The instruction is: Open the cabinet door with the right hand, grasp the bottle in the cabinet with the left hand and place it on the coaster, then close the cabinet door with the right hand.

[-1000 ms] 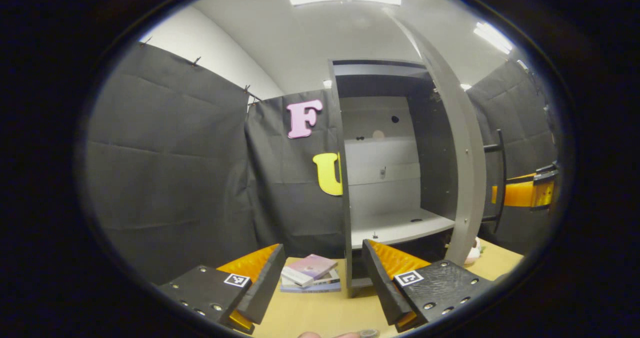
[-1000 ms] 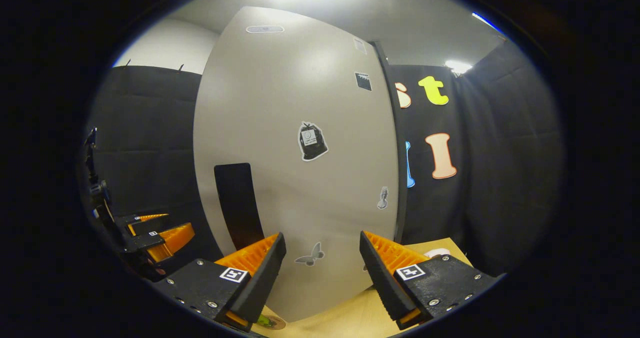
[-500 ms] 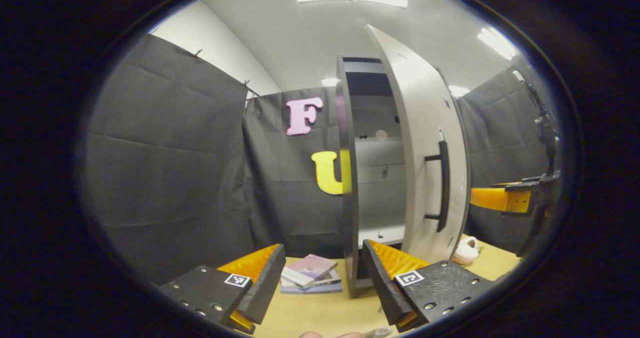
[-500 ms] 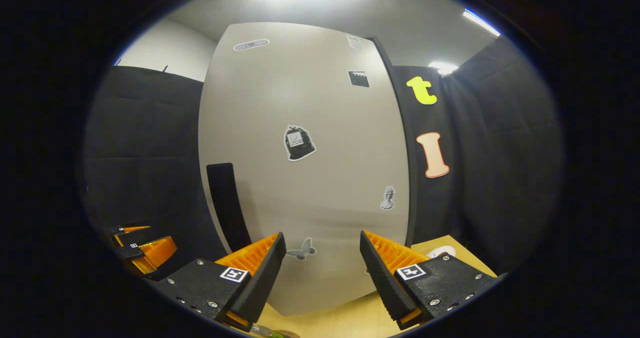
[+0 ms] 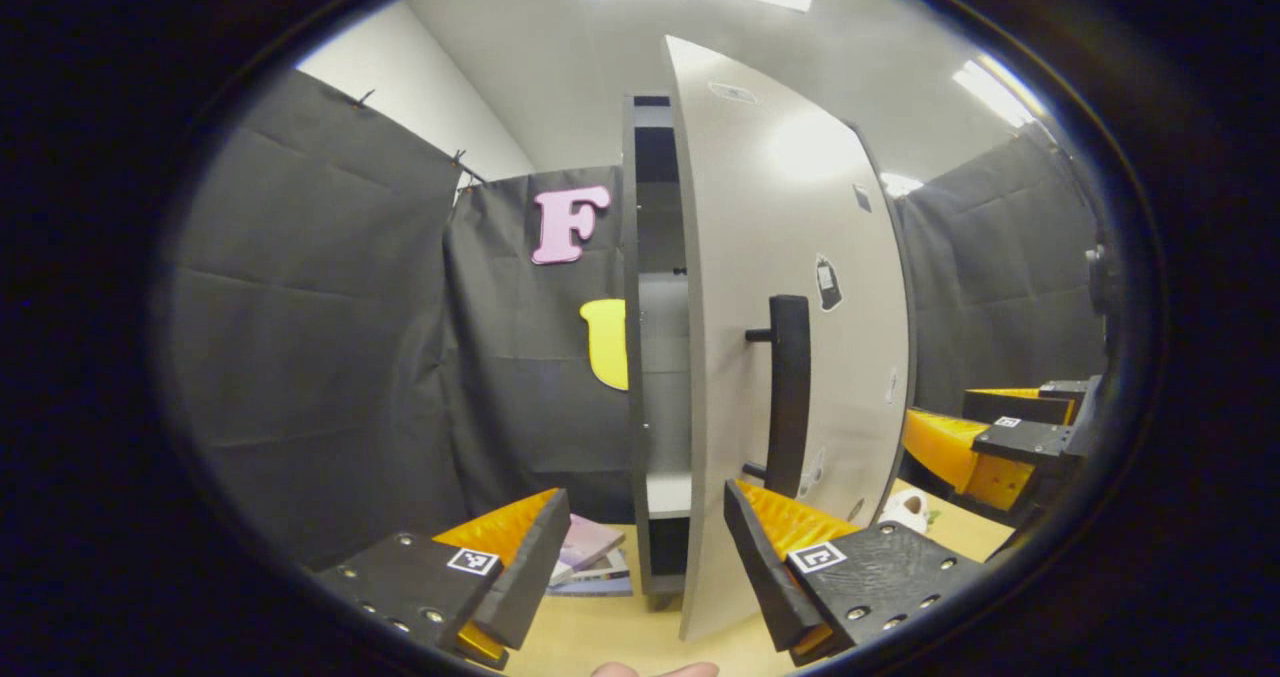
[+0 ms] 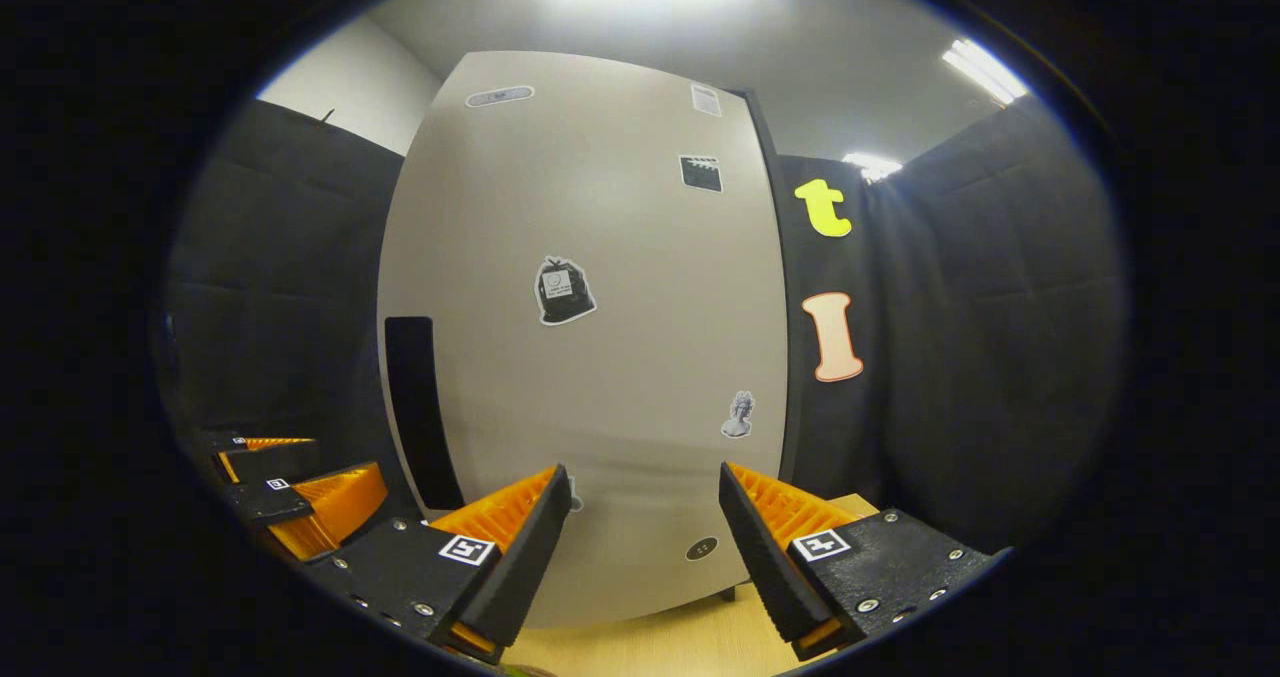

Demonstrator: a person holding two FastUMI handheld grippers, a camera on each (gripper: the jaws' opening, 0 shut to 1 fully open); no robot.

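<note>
In the left gripper view, the cabinet (image 5: 640,357) is being seen on the table (image 5: 610,637) with its door (image 5: 790,307) nearly closed, a narrow gap being left at the door's left edge through which a shelf (image 5: 668,492) is being glimpsed. A dark handle (image 5: 788,397) is being carried upright on the door's front. The left gripper (image 5: 645,567) is being held released, nothing being pressed between its fingers, near the door's lower edge. Books (image 5: 590,557) are being seen lying on the table left of the cabinet. The right gripper (image 5: 990,442) is being seen at the far right, its jaws apart.

In the right gripper view, the right gripper (image 6: 645,547) is being held released just before the door (image 6: 600,357), whose front is being faced squarely; whether it is touching cannot be told. Stickers (image 6: 565,290) are being shown on the door, and the handle (image 6: 420,407) at its left. The left gripper (image 6: 300,487) is being seen low at the left
</note>
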